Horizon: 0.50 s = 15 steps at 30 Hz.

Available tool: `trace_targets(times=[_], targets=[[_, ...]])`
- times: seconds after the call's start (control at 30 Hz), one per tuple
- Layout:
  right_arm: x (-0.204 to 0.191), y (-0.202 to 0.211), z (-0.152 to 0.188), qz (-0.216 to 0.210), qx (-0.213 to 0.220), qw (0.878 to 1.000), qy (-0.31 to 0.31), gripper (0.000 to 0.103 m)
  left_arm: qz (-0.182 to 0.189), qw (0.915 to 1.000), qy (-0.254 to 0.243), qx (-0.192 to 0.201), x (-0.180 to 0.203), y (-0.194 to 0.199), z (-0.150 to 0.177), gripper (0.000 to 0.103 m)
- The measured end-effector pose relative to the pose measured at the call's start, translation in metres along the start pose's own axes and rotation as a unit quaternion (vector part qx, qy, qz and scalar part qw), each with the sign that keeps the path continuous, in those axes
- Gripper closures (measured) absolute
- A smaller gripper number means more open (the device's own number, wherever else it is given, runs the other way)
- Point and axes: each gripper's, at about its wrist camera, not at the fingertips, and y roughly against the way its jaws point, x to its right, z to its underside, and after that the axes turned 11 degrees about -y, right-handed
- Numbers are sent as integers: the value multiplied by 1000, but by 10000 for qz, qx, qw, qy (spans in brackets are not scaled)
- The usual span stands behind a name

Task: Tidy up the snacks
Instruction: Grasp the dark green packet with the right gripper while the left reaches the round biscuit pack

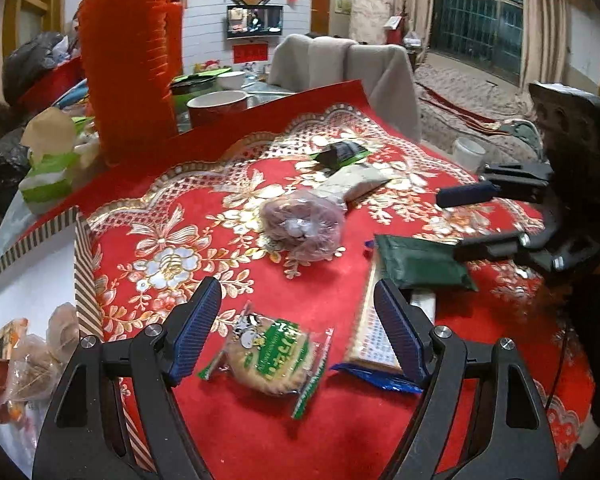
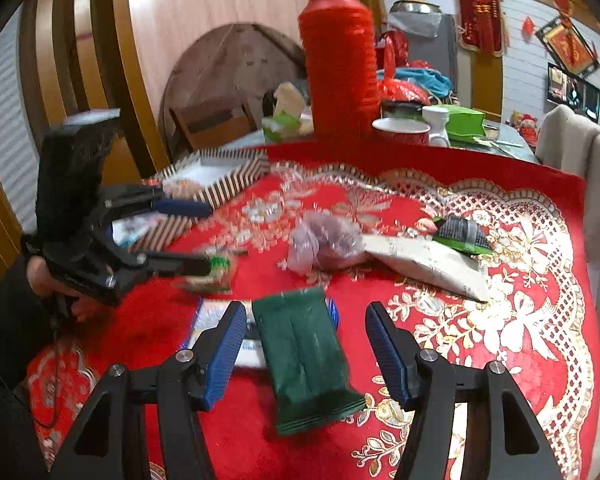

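My left gripper [image 1: 300, 332] is open above a green-and-white biscuit packet [image 1: 268, 354] lying on the red floral cloth [image 1: 260, 432]; its pads do not touch the packet. A blue-edged cracker packet [image 1: 374, 332] lies by its right finger. My right gripper [image 2: 308, 340] is open, and a dark green packet [image 2: 304, 360] lies between its fingers with a gap on each side. That dark green packet [image 1: 420, 260] partly rests on the cracker packet. From the right wrist, the left gripper [image 2: 208, 238] appears at the left, blurred. The right gripper [image 1: 450, 224] shows at the right edge.
A striped box [image 1: 84, 280] at the left holds several wrapped snacks [image 1: 32, 360]. A clear bag of purplish buns [image 1: 304, 224], a white packet [image 1: 356, 184] and a small black-and-green packet [image 1: 342, 154] lie mid-cloth. A tall red lantern stack [image 2: 338, 60] and bowls [image 2: 400, 128] stand behind.
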Motion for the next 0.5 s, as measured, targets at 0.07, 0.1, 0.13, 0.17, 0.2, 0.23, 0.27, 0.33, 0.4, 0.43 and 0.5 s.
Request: trace_targets(times=[0.07, 0.1, 0.13, 0.17, 0.2, 0.23, 0.27, 0.33, 0.4, 0.43, 0.5], targets=[[-8, -10, 2, 132, -147, 9996, 198, 43, -39, 9999, 116, -59, -7, -3, 3, 24], [-11, -15, 4, 212, -228, 9991, 277, 43, -37, 9998, 143, -131, -10, -6, 4, 24], [-11, -20, 5, 271, -300, 9987, 311, 43, -13, 9997, 148, -171, -12, -6, 8, 24], [-10, -26, 7, 369, -384, 9981, 296, 43, -2, 9996, 131, -242, -11, -9, 10, 24], [-9, -29, 8, 428, -421, 9978, 269, 43, -1, 9995, 86, -310, -9, -13, 12, 24], [-6, -32, 10, 470, -461, 9976, 236, 43, 8, 9994, 55, -352, -6, -15, 15, 24], [-3, -36, 11, 484, -518, 9973, 182, 43, 3, 9991, 7, -425, -3, -18, 17, 24], [0, -39, 12, 449, -538, 9975, 109, 43, -142, 9984, -66, -539, 1, -24, 20, 24], [3, -40, 11, 381, -538, 9978, 6, 43, -311, 9974, -86, -648, 1, -26, 22, 24], [3, -41, 11, 357, -534, 9979, -11, 43, -355, 9970, -40, -687, -1, -28, 25, 24], [3, -41, 11, 333, -526, 9981, -28, 43, -328, 9965, 150, -750, -7, -31, 29, 24]])
